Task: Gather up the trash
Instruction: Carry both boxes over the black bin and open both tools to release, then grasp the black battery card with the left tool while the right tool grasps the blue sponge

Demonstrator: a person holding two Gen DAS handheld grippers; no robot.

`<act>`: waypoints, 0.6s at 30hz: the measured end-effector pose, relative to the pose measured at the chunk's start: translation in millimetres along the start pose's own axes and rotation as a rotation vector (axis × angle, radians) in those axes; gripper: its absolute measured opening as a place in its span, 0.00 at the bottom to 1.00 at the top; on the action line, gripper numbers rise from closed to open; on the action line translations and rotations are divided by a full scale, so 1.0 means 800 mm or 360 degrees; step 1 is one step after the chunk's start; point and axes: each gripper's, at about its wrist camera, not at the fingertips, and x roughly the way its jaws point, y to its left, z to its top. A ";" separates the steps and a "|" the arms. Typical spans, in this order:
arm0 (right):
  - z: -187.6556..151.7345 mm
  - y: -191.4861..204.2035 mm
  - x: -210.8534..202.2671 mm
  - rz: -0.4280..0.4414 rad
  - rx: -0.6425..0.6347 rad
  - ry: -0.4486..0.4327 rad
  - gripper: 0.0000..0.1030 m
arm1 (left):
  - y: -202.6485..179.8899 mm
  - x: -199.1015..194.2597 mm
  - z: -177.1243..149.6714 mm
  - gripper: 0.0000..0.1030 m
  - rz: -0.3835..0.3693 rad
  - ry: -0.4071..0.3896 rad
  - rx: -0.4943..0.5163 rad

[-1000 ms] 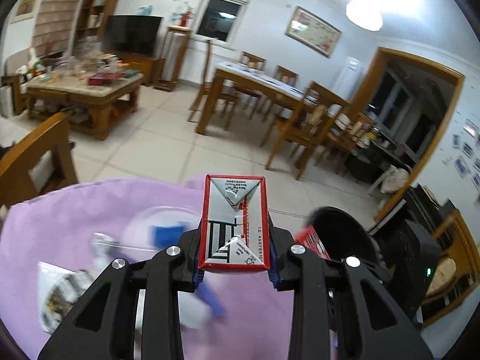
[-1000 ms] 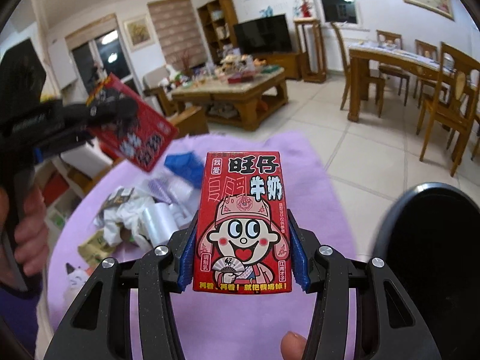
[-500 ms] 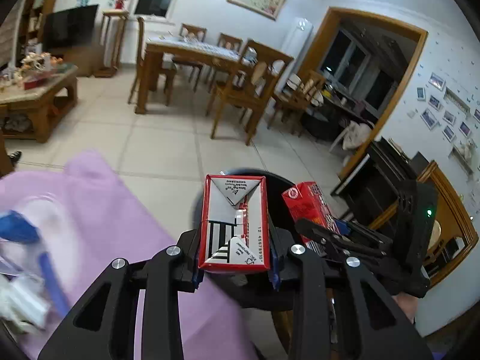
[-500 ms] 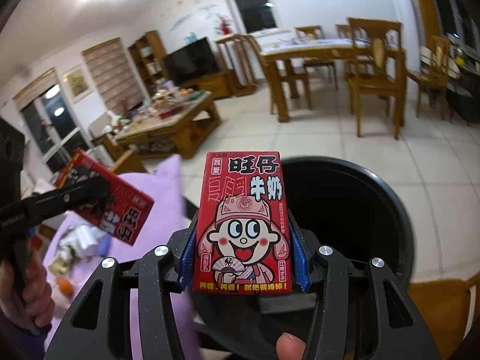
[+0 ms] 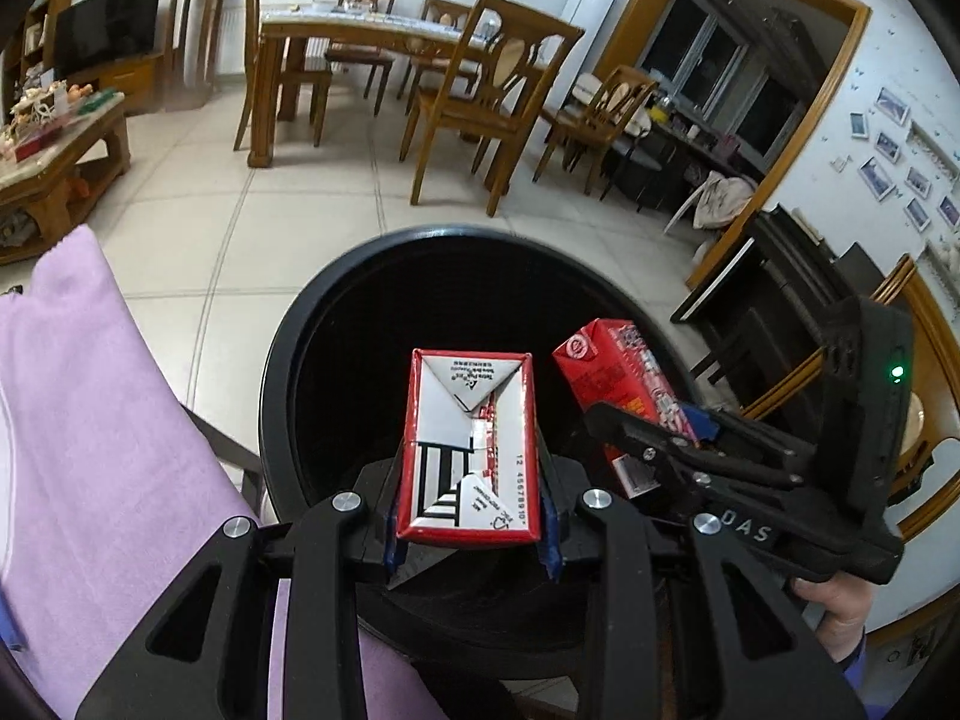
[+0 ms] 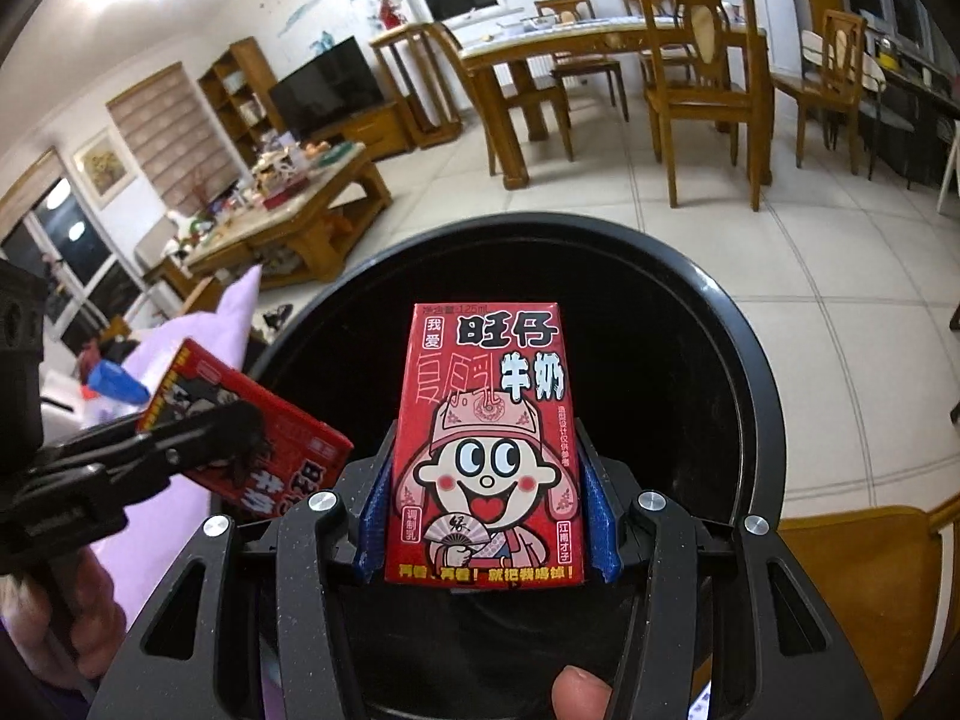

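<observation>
Left gripper [image 5: 471,531]: clamping a milk carton [image 5: 468,450], bottom flap facing camera, hanging over the black bin [image 5: 282,360].
Right gripper [image 6: 483,534]: pinching a second red carton [image 6: 486,444] above the same bin.
Risk: releasing while crowding together, clipping the rim, bouncing onto tiles.
Hidden: bin contents lost in darkness.

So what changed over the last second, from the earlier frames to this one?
Both grippers swung away from the purple-covered table until they hang over the black bin. Left gripper and right gripper each stayed clamped on a red milk carton; nothing was released.
</observation>
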 end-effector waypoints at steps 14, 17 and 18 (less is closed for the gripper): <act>0.001 0.008 -0.003 -0.0002 0.0039 -0.0025 0.67 | -0.008 -0.030 -0.013 0.74 0.0088 -0.0064 0.0051; 0.000 0.011 -0.007 -0.0005 0.0036 -0.0038 0.67 | -0.011 -0.040 -0.014 0.77 0.0103 -0.0088 0.0055; 0.000 0.015 -0.008 -0.0003 0.0034 -0.0042 0.67 | -0.010 -0.046 -0.014 0.78 0.0116 -0.0102 0.0061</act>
